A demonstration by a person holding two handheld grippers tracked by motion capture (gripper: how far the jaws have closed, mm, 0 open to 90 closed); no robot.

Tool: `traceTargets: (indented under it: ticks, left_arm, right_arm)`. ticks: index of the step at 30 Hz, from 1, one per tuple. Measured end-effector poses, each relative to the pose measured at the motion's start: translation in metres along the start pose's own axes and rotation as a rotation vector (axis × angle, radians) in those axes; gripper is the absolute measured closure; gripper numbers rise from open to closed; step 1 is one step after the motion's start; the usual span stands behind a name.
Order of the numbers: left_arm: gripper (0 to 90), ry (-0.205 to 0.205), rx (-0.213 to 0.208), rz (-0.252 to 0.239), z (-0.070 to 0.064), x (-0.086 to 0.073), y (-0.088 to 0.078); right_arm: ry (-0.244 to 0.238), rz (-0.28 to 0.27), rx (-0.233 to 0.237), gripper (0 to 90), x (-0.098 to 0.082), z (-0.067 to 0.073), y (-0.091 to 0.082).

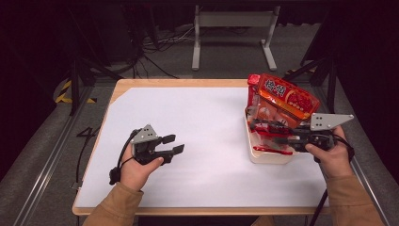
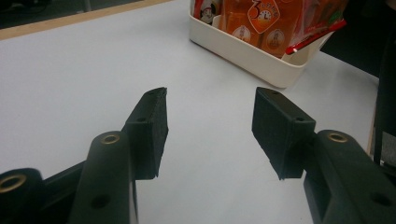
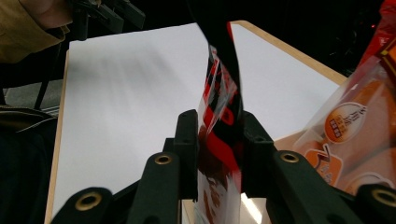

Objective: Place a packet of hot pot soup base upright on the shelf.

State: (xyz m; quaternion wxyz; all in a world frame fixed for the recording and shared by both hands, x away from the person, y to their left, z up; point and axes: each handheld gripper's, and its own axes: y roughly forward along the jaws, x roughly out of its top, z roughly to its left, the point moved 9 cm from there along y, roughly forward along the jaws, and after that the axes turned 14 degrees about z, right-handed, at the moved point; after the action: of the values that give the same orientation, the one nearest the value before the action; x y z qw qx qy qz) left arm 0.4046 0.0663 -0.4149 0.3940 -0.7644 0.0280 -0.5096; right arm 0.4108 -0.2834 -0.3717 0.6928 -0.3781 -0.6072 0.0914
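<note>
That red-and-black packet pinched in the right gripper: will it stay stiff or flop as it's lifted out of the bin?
Probably floppy: the red-and-black packet is thin film, creased between the right gripper jaws. Likely light and glossy, so it might slip. It may drag the neighbouring orange bag in the white bin.

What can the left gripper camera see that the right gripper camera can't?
Left gripper view alone: the left tool open over bare table, and the side of the cream tub with orange snack packs standing in it.

Right gripper view alone: the right tool shut on a thin red, black and white packet, with a tan sleeve far off.

Both: the white table top with its wooden edge, and orange snack packs.
</note>
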Motion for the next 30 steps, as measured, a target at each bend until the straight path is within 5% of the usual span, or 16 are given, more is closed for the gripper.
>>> traceTargets:
  ticks: [10,30]
  left_arm:
    - [46.8,-0.004,-0.001,-0.007,0.001,0.000,-0.002]
    - [46.7,-0.014,-0.003,-0.001,0.000,-0.001,-0.001]
  right_arm:
    - [0.028,0.033,0.053,73.1,-0.011,-0.002,0.007]
    - [0.110,0.109,0.015,68.6,-0.051,-0.005,0.006]
